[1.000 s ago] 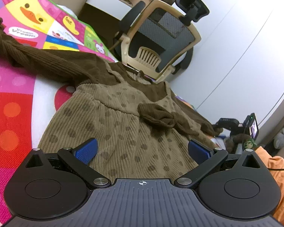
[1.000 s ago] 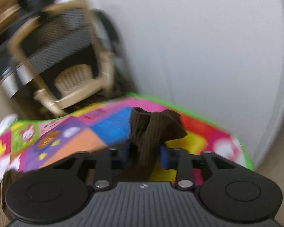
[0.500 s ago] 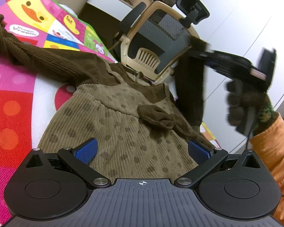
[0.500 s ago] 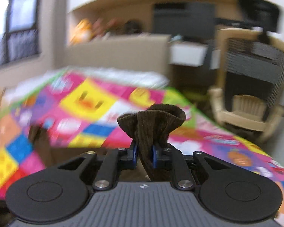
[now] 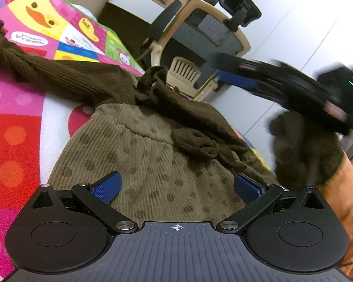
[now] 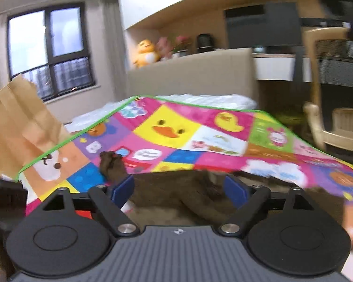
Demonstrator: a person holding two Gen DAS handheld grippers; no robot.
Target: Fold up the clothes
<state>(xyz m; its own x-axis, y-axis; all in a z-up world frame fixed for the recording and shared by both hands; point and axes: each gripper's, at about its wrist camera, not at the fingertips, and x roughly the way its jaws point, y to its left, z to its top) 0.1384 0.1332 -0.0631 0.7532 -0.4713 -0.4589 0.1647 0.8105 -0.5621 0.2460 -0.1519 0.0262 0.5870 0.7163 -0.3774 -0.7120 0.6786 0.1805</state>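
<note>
A child's olive corduroy dress point(image 5: 138, 164) with dark dots, a brown bow point(image 5: 195, 145) and dark brown sleeves lies on a colourful play mat point(image 5: 14, 145). One brown sleeve point(image 5: 188, 110) lies folded across the chest; the other sleeve point(image 5: 47, 75) stretches out to the left. My left gripper point(image 5: 176, 186) is open and empty just above the skirt. My right gripper point(image 6: 180, 188) is open and empty above the brown top of the dress point(image 6: 176, 192); it also shows blurred in the left wrist view point(image 5: 242, 80), held by a gloved hand.
A beige office chair point(image 5: 200, 47) stands beyond the mat's far edge, by a white wall. A brown paper bag point(image 6: 18, 122) stands at the mat's left corner. A headboard with toys point(image 6: 146, 54) and a desk lie behind.
My right gripper carried the brown sleeve over the dress, opened and let it go; the sleeve now lies across the chest. My left gripper stayed open in place.
</note>
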